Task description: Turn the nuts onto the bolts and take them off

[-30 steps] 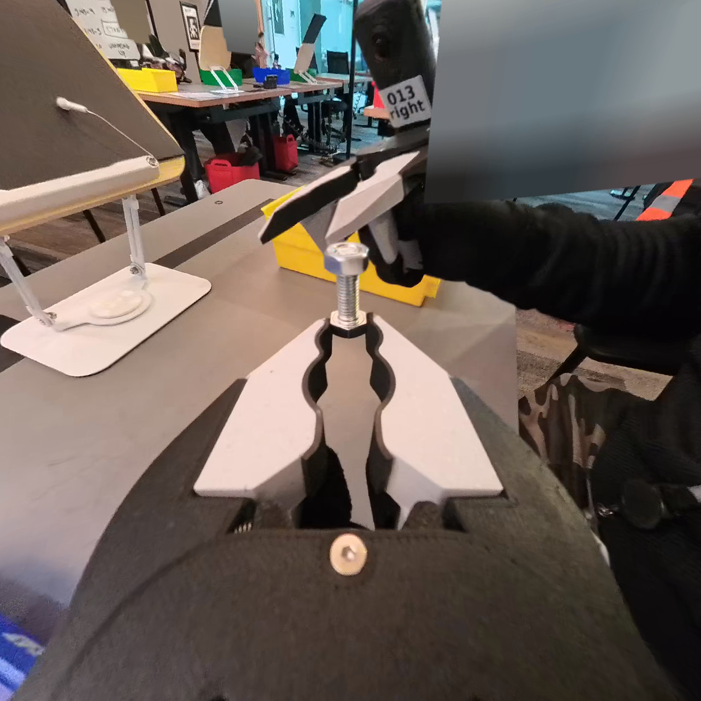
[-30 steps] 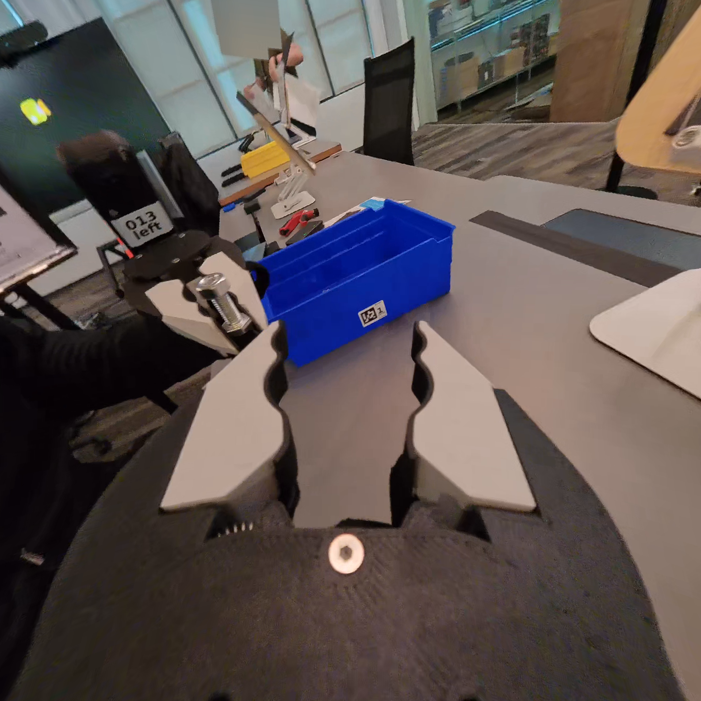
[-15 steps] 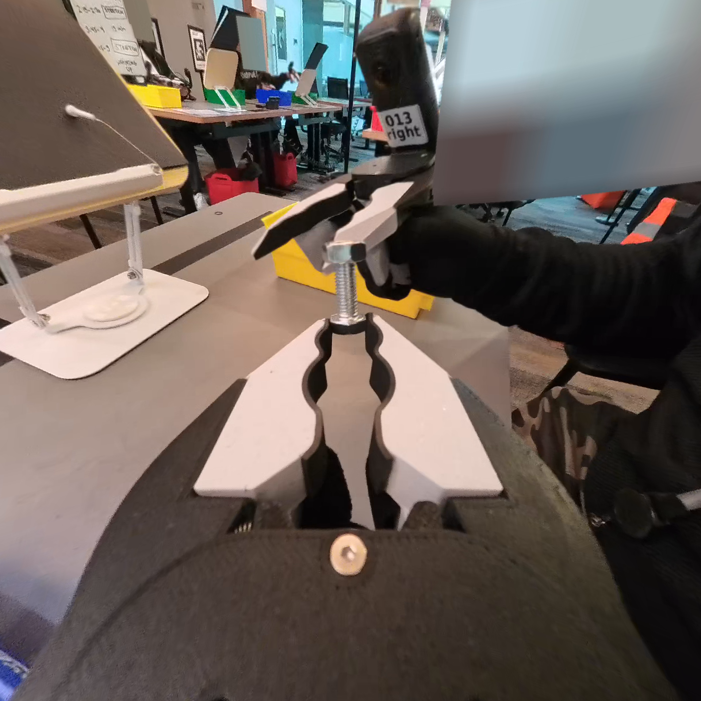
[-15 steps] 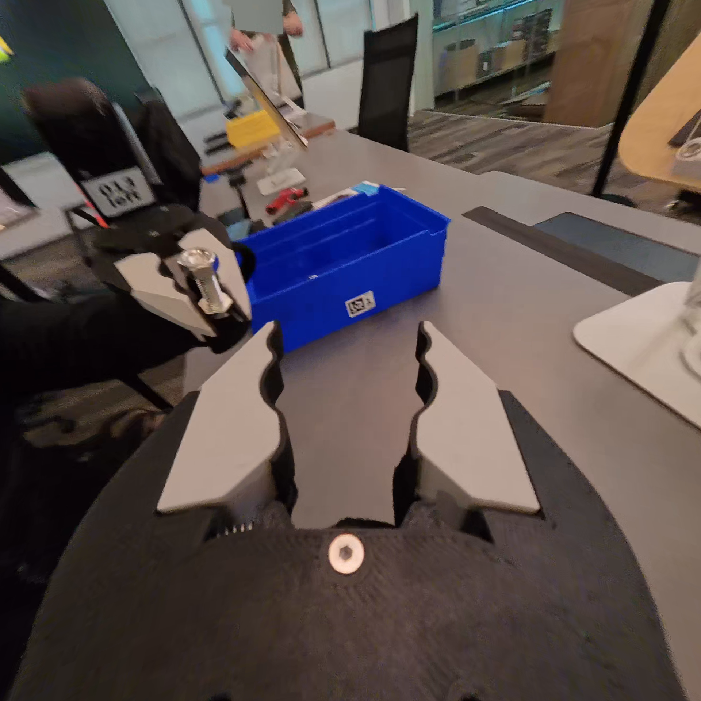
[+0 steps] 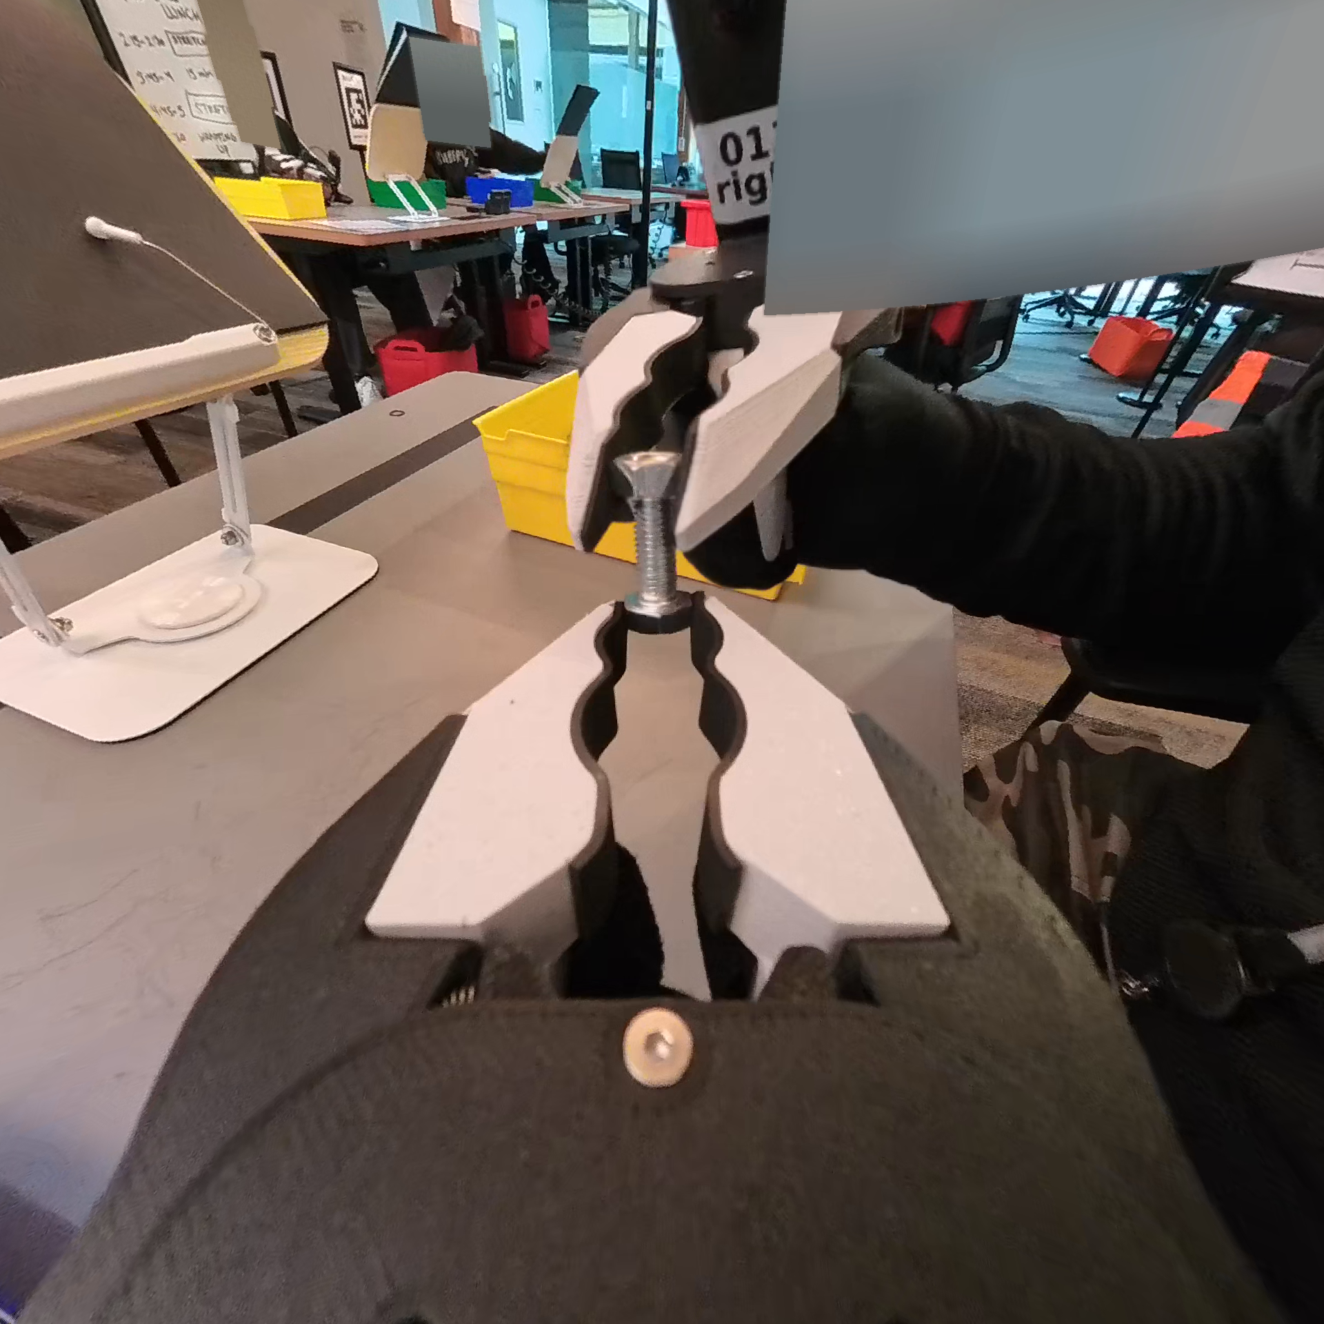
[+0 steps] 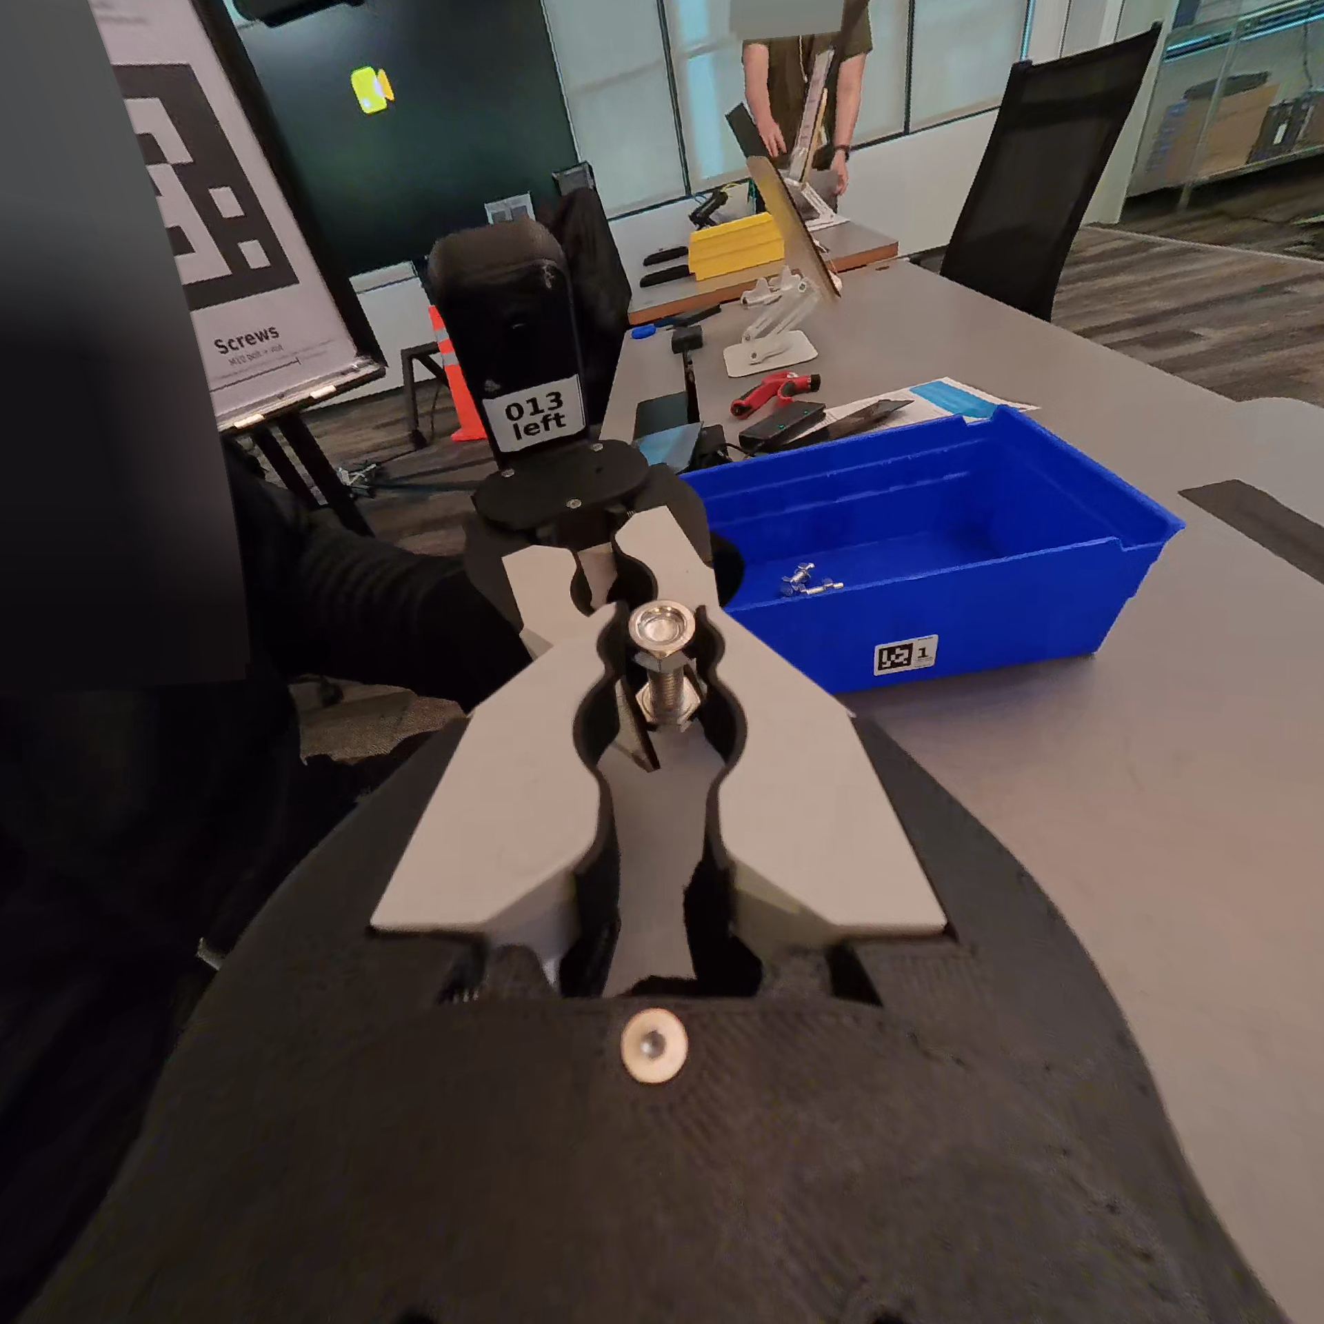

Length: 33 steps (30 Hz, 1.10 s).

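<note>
My left gripper point(image 5: 653, 617) is shut on a hex nut point(image 5: 653, 607) at its fingertips, above the grey table. A silver bolt point(image 5: 650, 534) stands upright out of the nut, head on top. My right gripper point(image 6: 659, 625) has come down over it and is shut on the bolt head point(image 6: 660, 630). The nut point(image 6: 670, 706) shows below the head in the right wrist view. In the left wrist view the right gripper point(image 5: 637, 530) reaches in from above, its fingers on either side of the head.
A blue bin point(image 6: 1003, 623) holding a few small metal parts point(image 6: 809, 582) sits right of the grippers. A yellow bin point(image 5: 526, 458) stands behind the bolt. A white stand base point(image 5: 179, 630) sits on the table point(image 5: 215, 824) at left. About 4 cm separates my left fingertips from my right.
My right gripper was open and off to the side. It has swung over the bolt and closed on its head. My left gripper kept hold of the nut.
</note>
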Motion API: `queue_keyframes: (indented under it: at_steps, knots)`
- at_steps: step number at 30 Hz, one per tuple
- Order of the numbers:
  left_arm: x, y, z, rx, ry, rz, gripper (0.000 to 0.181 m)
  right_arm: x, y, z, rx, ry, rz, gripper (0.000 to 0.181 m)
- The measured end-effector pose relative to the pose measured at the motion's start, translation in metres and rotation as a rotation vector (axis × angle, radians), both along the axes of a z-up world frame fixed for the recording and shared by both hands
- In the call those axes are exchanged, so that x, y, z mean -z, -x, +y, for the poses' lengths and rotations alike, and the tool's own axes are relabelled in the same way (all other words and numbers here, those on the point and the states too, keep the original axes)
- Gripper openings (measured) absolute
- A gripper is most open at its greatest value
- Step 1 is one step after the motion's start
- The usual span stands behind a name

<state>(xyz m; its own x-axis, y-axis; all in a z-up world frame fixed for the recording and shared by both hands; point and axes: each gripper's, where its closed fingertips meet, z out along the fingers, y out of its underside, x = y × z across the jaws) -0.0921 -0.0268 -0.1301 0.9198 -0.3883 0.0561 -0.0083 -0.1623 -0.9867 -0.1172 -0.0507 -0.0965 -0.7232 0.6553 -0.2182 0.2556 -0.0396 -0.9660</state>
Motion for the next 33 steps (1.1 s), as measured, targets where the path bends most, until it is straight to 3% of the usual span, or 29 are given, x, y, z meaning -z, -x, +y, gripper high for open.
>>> queue_keyframes:
  at_steps: [10,12,13,18,20,21,22,24,28,32,33]
  knots:
    - [0.003,-0.002,0.001,0.005,0.016,0.008,0.016,0.003,0.000,-0.002,0.000,-0.046,0.001,0.016]
    - [0.000,-0.002,0.001,0.004,0.004,-0.002,0.016,0.001,0.005,0.005,0.041,-0.012,-0.009,0.054]
    - [-0.001,-0.002,0.001,0.004,0.002,-0.007,0.016,0.001,0.006,0.008,0.058,0.001,-0.016,0.056]
    - [-0.008,-0.001,-0.002,0.005,-0.026,-0.025,0.016,0.002,0.004,0.023,0.098,-0.008,-0.010,0.050]
    - [-0.013,0.003,-0.004,0.000,-0.040,-0.043,0.016,-0.001,-0.001,0.042,0.115,0.090,-0.001,0.018]
    - [-0.013,0.006,-0.004,-0.004,-0.039,-0.043,0.016,0.004,-0.003,0.052,0.129,0.107,-0.023,0.016]
    - [-0.013,0.007,-0.005,-0.008,-0.042,-0.043,0.016,0.012,-0.003,0.058,0.151,0.073,-0.048,0.022]
    - [-0.010,0.007,-0.004,-0.003,-0.030,-0.049,0.016,0.007,-0.003,0.054,0.157,0.050,-0.012,0.053]
    - [-0.003,0.000,-0.001,0.009,-0.005,-0.035,0.016,-0.008,0.005,0.021,0.099,0.029,0.018,0.067]
    - [-0.006,0.004,-0.003,-0.013,-0.013,-0.016,0.016,0.000,0.010,0.030,0.126,0.041,-0.007,0.062]
    - [-0.009,0.007,-0.004,-0.017,-0.026,-0.019,0.016,0.003,0.009,0.041,0.146,0.069,-0.015,0.035]
